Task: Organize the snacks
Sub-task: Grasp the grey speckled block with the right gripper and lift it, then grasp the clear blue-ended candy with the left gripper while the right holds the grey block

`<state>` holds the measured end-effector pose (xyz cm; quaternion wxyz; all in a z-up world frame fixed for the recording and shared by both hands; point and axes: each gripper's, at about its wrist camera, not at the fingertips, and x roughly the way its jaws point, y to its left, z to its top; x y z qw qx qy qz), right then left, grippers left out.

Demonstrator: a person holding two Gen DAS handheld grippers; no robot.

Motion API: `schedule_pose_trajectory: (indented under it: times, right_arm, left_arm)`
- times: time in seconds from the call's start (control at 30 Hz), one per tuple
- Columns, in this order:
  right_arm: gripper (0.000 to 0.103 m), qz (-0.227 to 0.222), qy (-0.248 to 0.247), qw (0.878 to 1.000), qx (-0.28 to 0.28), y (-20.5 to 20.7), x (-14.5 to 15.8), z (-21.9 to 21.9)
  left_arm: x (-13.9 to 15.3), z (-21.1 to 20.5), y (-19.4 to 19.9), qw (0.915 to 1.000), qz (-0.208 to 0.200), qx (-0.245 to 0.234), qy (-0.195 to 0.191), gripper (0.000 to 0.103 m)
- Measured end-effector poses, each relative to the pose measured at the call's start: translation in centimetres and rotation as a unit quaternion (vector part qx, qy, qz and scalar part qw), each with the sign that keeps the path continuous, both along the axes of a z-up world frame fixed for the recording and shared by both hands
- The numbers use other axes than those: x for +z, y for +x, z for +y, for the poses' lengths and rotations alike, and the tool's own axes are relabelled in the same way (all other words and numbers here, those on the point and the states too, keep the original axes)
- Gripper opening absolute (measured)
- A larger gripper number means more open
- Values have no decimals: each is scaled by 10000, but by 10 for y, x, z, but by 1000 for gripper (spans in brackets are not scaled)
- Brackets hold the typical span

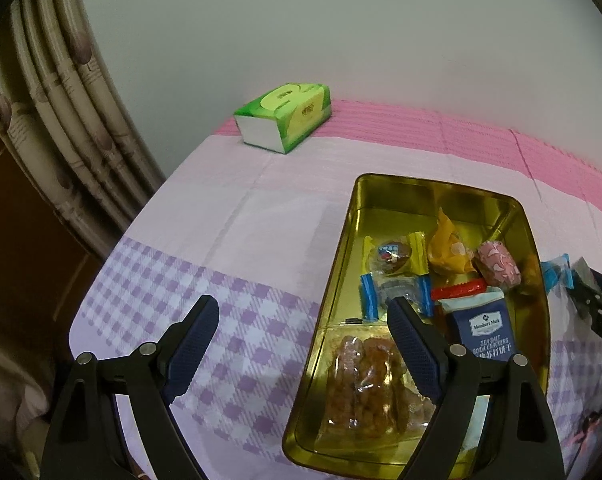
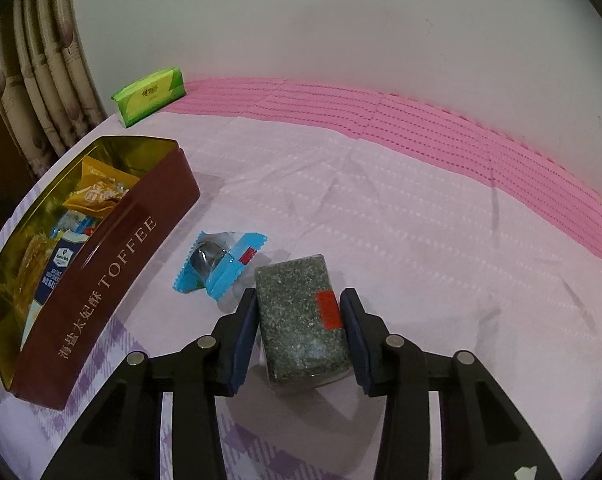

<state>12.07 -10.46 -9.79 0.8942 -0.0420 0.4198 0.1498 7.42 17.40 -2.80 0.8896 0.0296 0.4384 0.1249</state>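
Observation:
A gold-lined brown toffee tin point(image 1: 341, 264) point(image 2: 113, 272) sits on the cloth and holds several snacks: a blue cracker packet point(image 1: 487, 328), a clear bag of brown brittle point(image 1: 365, 384), an orange packet point(image 1: 449, 252) and a pink candy point(image 1: 499, 266). My left gripper point(image 1: 303, 302) hangs open over the tin's left rim, holding nothing. To the right of the tin lie a blue-wrapped candy point(image 2: 217, 264) and a green-speckled snack block point(image 2: 301, 320) with a red label. My right gripper point(image 2: 299, 294) is shut on the block, one pad on each long side.
A green tissue pack point(image 1: 287, 118) point(image 2: 151, 94) lies at the table's far left corner, by a curtain point(image 1: 61, 120). A pink ribbed strip point(image 2: 461, 128) runs along the wall. The table's left edge drops off close to the tin.

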Motion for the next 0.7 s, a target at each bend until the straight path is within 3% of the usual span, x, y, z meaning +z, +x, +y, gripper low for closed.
schedule_pose_trajectory:
  times: [0.3,0.5,0.7]
  right_arm:
    - [35,-75,-80,9999,-107,-4,-4,3]
    - [35,-115,-109,9988,-467,-15,-4,-21]
    - [35,-63,43,9946,-1032,-32,-4,-77]
  left_arm:
    - [-1,-1,0,10000,-6,-36,-26,86]
    - [-3,-7,-1,9999,-17,-115,43,86]
    - [-1,-11,-5,9985,-41,-274,-468,86]
